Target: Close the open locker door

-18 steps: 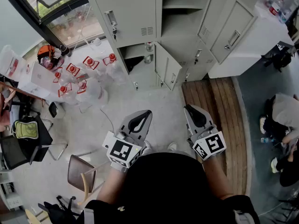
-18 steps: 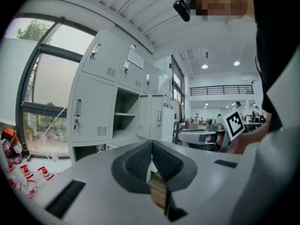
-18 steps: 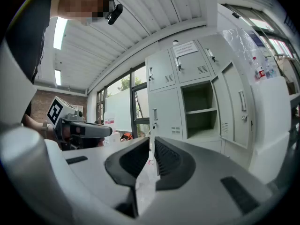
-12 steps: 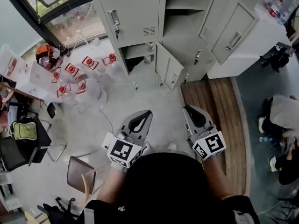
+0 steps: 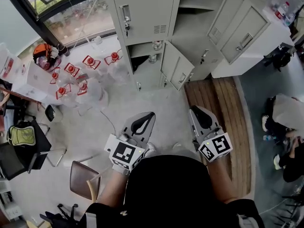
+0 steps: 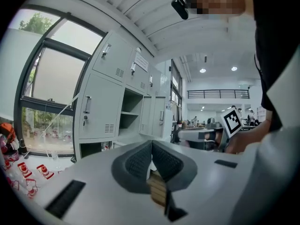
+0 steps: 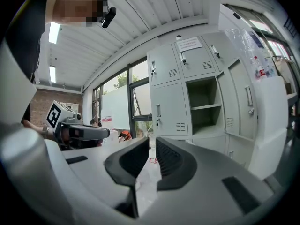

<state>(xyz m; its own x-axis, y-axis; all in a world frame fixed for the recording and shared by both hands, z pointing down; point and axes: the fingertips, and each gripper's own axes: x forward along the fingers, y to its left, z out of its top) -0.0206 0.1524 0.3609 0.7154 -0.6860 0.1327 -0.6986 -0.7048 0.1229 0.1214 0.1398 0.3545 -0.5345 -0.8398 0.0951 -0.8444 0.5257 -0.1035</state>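
Grey metal lockers stand ahead of you. The open locker door of the lower compartment swings out toward you, well apart from both tools, and a taller door stands open to its right. Your left hand-held gripper has its jaws pressed together on nothing, while your right hand-held gripper shows only a narrow slit between its jaws, also empty; both are held close to your body above the floor.
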